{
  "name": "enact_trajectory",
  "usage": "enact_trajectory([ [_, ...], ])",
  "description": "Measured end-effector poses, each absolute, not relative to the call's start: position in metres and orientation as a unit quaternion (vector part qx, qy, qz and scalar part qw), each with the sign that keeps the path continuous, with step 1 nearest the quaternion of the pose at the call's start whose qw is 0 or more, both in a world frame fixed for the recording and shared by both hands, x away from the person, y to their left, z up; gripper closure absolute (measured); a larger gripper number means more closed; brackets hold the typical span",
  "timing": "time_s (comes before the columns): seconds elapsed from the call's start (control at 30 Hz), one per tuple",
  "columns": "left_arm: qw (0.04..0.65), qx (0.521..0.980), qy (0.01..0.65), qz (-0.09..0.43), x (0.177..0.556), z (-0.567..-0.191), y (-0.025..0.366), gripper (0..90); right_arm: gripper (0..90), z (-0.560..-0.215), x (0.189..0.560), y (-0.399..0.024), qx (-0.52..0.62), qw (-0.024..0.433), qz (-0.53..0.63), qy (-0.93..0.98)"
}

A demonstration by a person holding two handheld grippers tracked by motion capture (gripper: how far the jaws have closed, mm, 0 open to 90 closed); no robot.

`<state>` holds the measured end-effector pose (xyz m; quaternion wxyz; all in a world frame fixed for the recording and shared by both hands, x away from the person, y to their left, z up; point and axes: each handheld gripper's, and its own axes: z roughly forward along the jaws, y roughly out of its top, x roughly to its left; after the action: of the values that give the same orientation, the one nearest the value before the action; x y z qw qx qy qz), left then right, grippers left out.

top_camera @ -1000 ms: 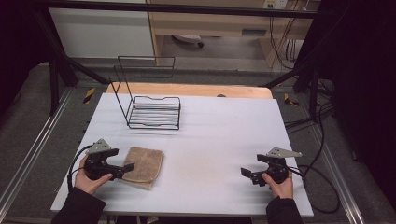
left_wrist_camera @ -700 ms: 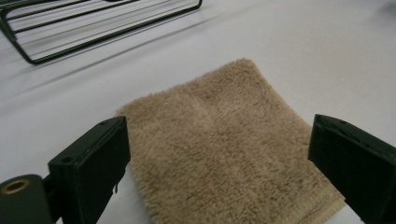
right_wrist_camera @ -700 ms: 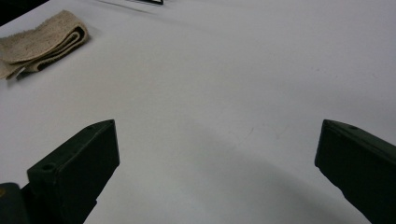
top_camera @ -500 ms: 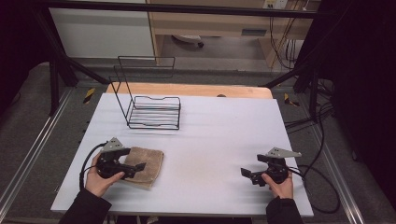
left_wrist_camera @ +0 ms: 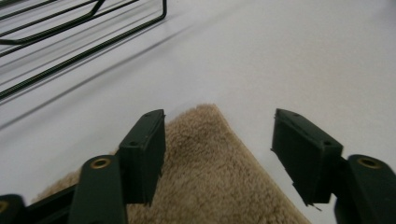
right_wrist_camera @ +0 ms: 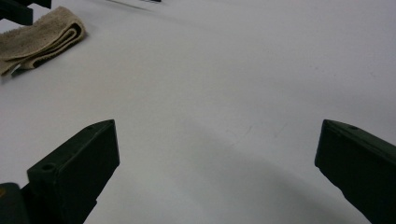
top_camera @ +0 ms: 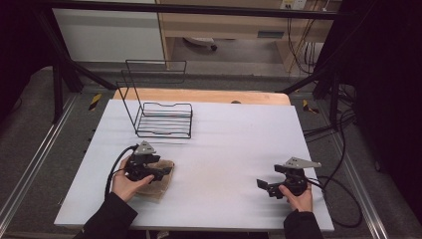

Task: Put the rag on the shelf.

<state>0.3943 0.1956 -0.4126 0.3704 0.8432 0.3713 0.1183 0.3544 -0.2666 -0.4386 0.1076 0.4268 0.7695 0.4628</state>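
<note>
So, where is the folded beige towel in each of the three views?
High view: the towel lies lower left on the white table, partly under the left claw.
Left gripper view: towel at bottom centre, one corner between the open jaws.
Right gripper view: towel in the top left corner, folded edge showing.
Shared landmark: the black wire rack, also top left in the left gripper view.
</note>
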Motion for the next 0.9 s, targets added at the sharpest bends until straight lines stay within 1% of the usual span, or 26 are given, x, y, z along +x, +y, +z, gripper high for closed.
enact_trajectory([
  [0.1,0.359,0.847,0.373,0.123,0.401,-0.416,0.189,41.7,0.4,-0.438,0.354,-0.267,0.427,0.108,0.462,0.77],
  [0.27,0.343,0.854,0.377,0.107,0.409,-0.425,0.181,52.6,0.4,-0.439,0.355,-0.267,0.427,0.108,0.461,0.77],
  [0.43,0.328,0.859,0.376,0.112,0.41,-0.43,0.177,57.8,0.5,-0.439,0.355,-0.267,0.425,0.109,0.46,0.772],
  [0.7,0.31,0.864,0.379,0.114,0.411,-0.435,0.172,62.2,0.4,-0.439,0.355,-0.267,0.425,0.11,0.459,0.772],
  [0.9,0.303,0.864,0.384,0.123,0.412,-0.435,0.17,73.0,0.4,-0.439,0.355,-0.267,0.426,0.11,0.459,0.772],
])
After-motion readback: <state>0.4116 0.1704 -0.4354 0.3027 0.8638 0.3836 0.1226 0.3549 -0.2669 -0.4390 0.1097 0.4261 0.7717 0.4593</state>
